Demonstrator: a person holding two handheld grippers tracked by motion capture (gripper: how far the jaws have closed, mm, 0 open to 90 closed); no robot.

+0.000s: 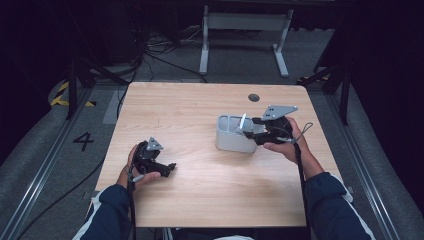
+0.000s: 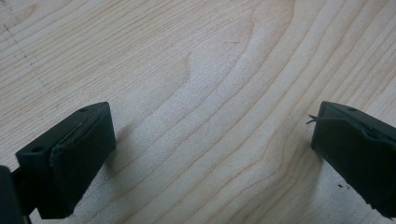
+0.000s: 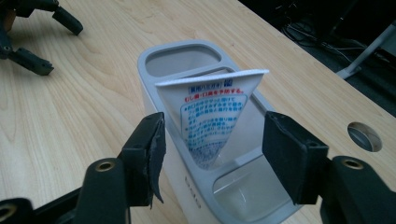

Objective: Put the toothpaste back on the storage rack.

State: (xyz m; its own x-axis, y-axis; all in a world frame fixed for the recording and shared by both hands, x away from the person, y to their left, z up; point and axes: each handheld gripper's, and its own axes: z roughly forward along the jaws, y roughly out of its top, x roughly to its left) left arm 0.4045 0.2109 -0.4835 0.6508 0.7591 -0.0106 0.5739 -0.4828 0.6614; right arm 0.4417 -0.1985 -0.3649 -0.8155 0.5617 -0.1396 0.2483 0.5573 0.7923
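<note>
A grey-white holder [image 1: 235, 135] with several compartments stands right of the table's middle. A white toothpaste tube [image 3: 212, 114] with blue and red print leans in its middle compartment, crimped end up; in the high view the tube [image 1: 243, 121] sticks up above the rim [image 3: 154, 56]. My right gripper [image 3: 217, 144] is at the holder's near end, its jaws apart on either side of the tube's lower part without pressing it. In the high view my right gripper [image 1: 252, 131] is at the holder's right side. My left gripper [image 1: 170, 169] rests open on the table at front left, nothing between its jaws [image 2: 212, 154].
A round cable hole [image 1: 254, 97] lies in the wooden table [image 1: 200, 110] behind the holder. A white desk frame [image 1: 245, 30] stands on the floor beyond the far edge, with dark cables to its left. My left gripper [image 3: 32, 32] lies across the bare wood from the holder.
</note>
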